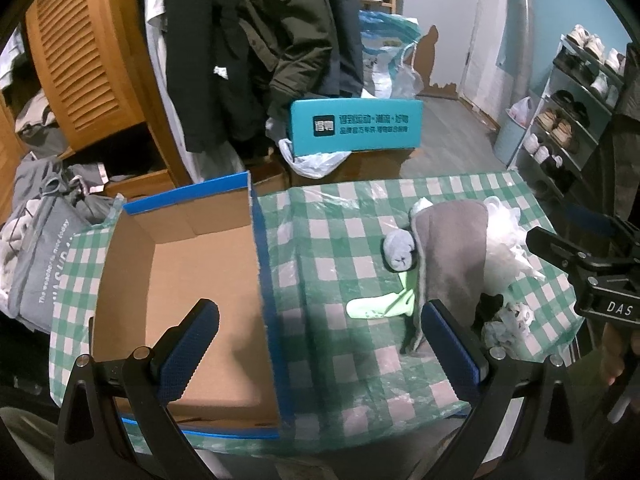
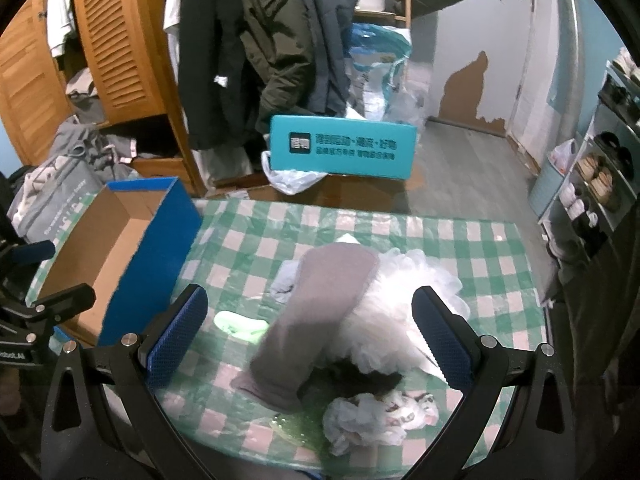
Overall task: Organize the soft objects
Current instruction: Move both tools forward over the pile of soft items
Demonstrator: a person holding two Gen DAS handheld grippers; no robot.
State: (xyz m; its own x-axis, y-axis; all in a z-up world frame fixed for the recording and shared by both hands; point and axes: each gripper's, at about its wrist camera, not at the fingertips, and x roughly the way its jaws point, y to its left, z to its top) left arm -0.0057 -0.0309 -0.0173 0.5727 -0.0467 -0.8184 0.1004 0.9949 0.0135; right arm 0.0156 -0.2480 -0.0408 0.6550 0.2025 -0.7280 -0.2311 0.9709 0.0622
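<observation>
A pile of soft things lies on the green checked tablecloth: a grey cloth, a white bath pouf, a rolled grey sock, a light green sock, a black item and a crumpled white sock. An open cardboard box with blue sides stands at the table's left. My left gripper is open, over the box's right wall. My right gripper is open, hovering above the grey cloth and pouf.
Beyond the table hang dark coats, with a teal box and plastic bags on the floor. A wooden louvred wardrobe and heaped grey clothes are at the left. A shoe rack stands at the right.
</observation>
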